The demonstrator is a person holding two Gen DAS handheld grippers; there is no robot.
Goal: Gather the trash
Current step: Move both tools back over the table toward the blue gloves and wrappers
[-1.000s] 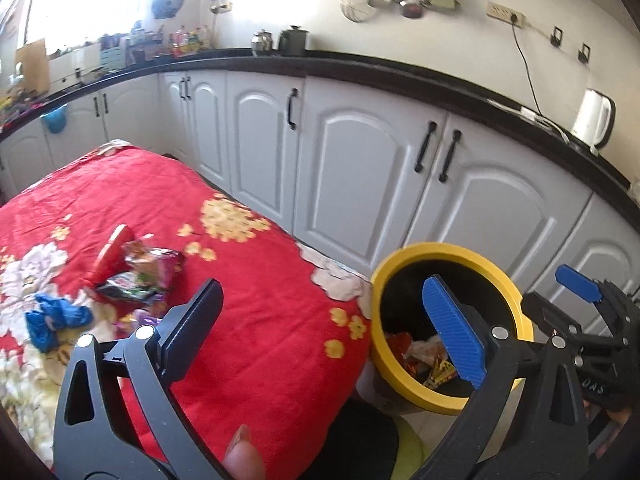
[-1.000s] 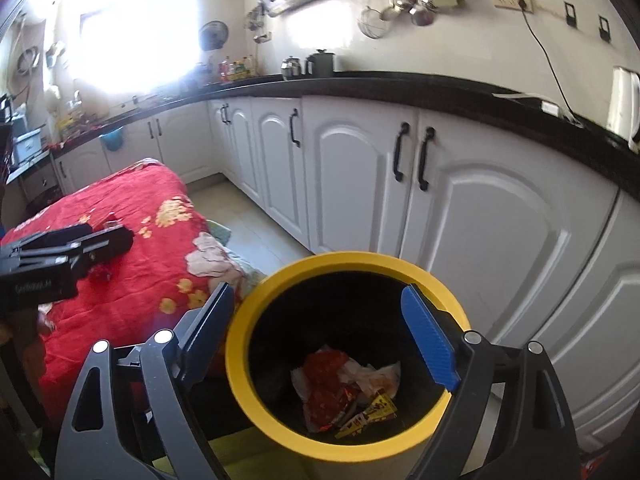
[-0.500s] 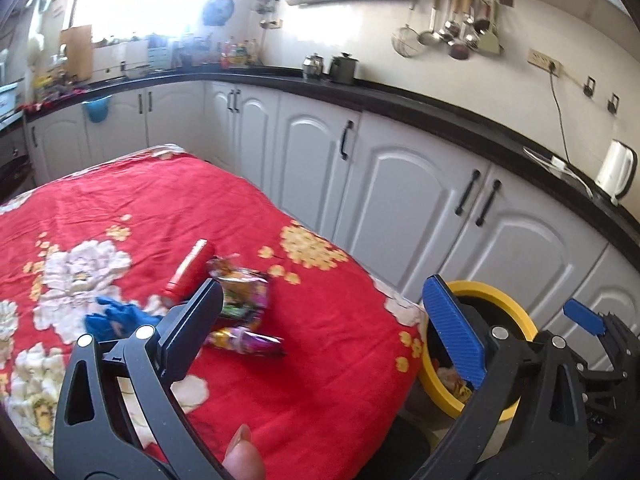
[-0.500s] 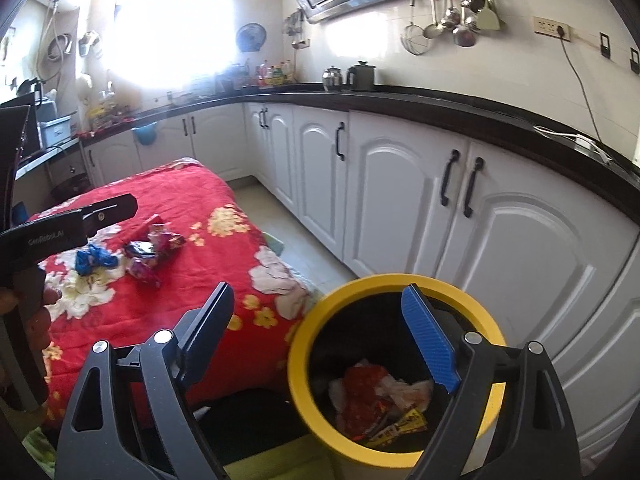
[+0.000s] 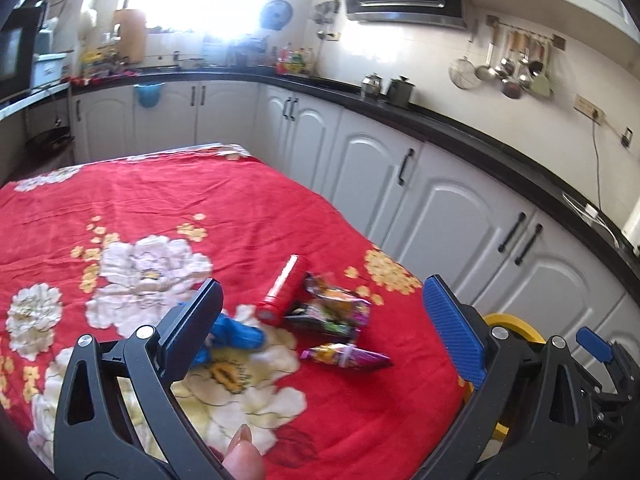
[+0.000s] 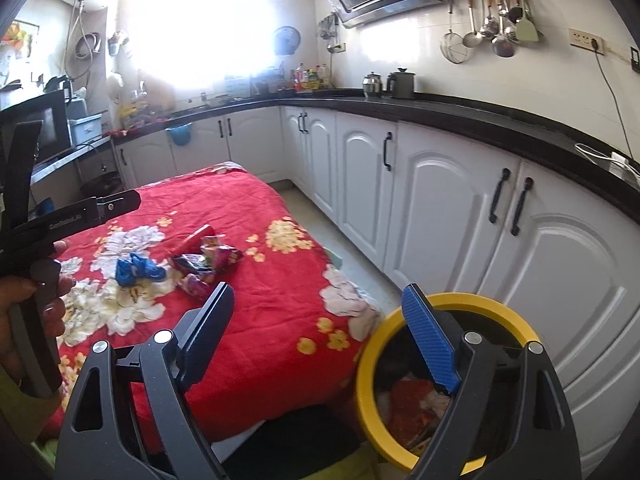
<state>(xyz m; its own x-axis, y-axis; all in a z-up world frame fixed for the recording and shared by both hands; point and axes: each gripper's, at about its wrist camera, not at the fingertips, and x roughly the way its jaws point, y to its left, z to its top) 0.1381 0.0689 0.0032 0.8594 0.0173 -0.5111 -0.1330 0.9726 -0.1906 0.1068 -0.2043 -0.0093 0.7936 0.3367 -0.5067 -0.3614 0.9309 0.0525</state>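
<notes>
Two empty grippers, left gripper and right gripper, gape wide. Snack wrappers lie on the red floral cloth ahead of the left; the yellow-rimmed bin sits under the right.

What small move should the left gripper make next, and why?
Probably ease the left gripper forward and down onto the purple wrapper, the nearest trash piece on the red tablecloth. Its jaws are open and empty, the wrapper lies apart from the other pieces, and the yellow bin already holds some trash.
</notes>
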